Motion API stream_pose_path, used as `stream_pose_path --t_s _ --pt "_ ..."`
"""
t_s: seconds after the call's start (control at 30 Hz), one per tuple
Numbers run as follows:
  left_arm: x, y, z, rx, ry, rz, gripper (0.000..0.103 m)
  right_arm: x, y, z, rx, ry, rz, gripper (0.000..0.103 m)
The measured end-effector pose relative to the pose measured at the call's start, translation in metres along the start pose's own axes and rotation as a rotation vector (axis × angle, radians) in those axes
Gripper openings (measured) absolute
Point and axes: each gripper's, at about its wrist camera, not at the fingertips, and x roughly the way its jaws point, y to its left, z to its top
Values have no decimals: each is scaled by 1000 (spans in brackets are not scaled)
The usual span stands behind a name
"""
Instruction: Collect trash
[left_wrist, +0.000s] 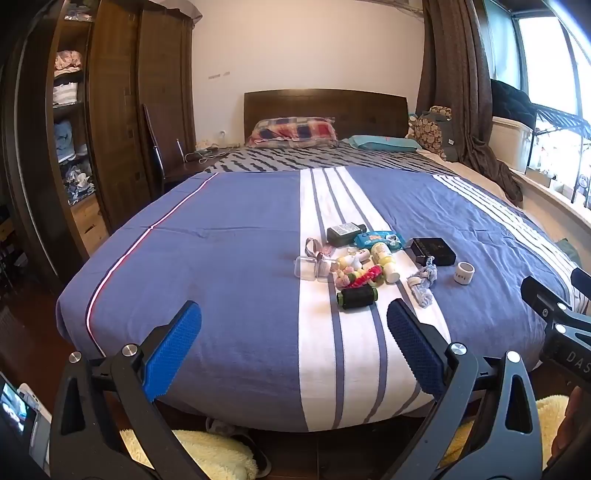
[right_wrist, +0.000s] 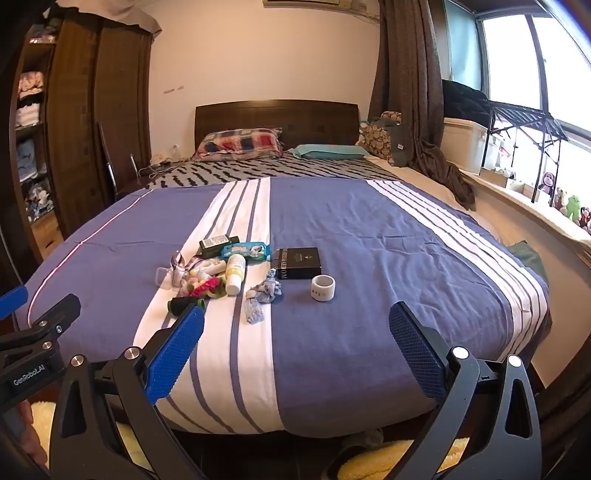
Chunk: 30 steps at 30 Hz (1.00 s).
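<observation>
Ahead of the open jaws, a bed under a blue-and-white striped cover runs to a dark wooden headboard against a pale wall. Left of the jaws stands a dark wardrobe with open shelves; right of them, brown curtains hang beside bright windows. Below the jaws, yellow fluffy rugs lie on dark floor.

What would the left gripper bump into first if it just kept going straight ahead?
Probably the bedspread itself: the open left gripper tilts down at bare cover. The black spool lies just right of that line; depth is hard to judge.
</observation>
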Motion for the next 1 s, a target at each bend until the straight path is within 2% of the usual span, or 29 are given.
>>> stream_pose_path --t_s 1.0 --pt "-11 3 6 -2 -27 3 95 -7 5 4 1 -17 25 100"
